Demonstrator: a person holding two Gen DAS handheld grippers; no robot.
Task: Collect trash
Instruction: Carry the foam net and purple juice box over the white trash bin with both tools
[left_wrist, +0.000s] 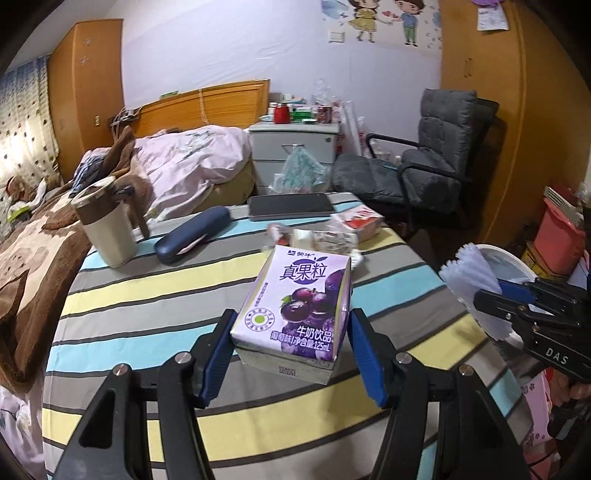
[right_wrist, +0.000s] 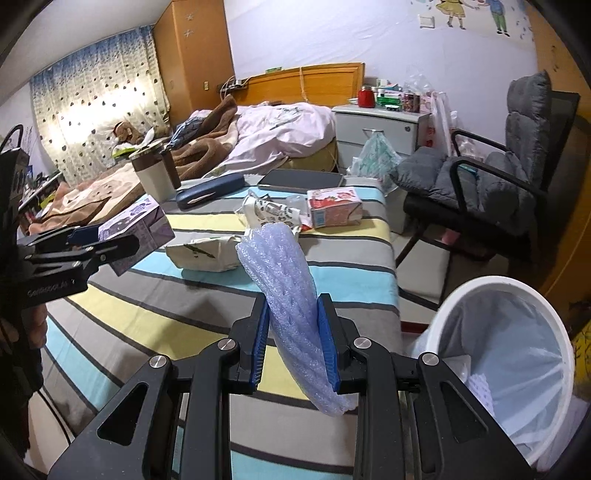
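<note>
A purple grape milk carton (left_wrist: 303, 291) sits between the blue pads of my left gripper (left_wrist: 291, 321), which is shut on it and holds it above the striped table (left_wrist: 147, 314). The right wrist view shows that same carton (right_wrist: 144, 225) at the left, in the left gripper (right_wrist: 107, 236). My right gripper (right_wrist: 293, 301) is shut on a pale blue sheet of bubble wrap (right_wrist: 277, 258) that sticks up past its fingers. A white bin with a liner (right_wrist: 498, 350) stands on the floor, just right of the table's edge.
On the table lie a red drink carton (right_wrist: 334, 206), a printed wrapper (right_wrist: 273, 214), a crumpled white packet (right_wrist: 203, 254), a lidded cup (right_wrist: 155, 173), a dark glasses case (right_wrist: 210, 190) and a tablet (right_wrist: 301, 180). A grey padded chair (right_wrist: 480, 177) stands right of the table, with a bed behind.
</note>
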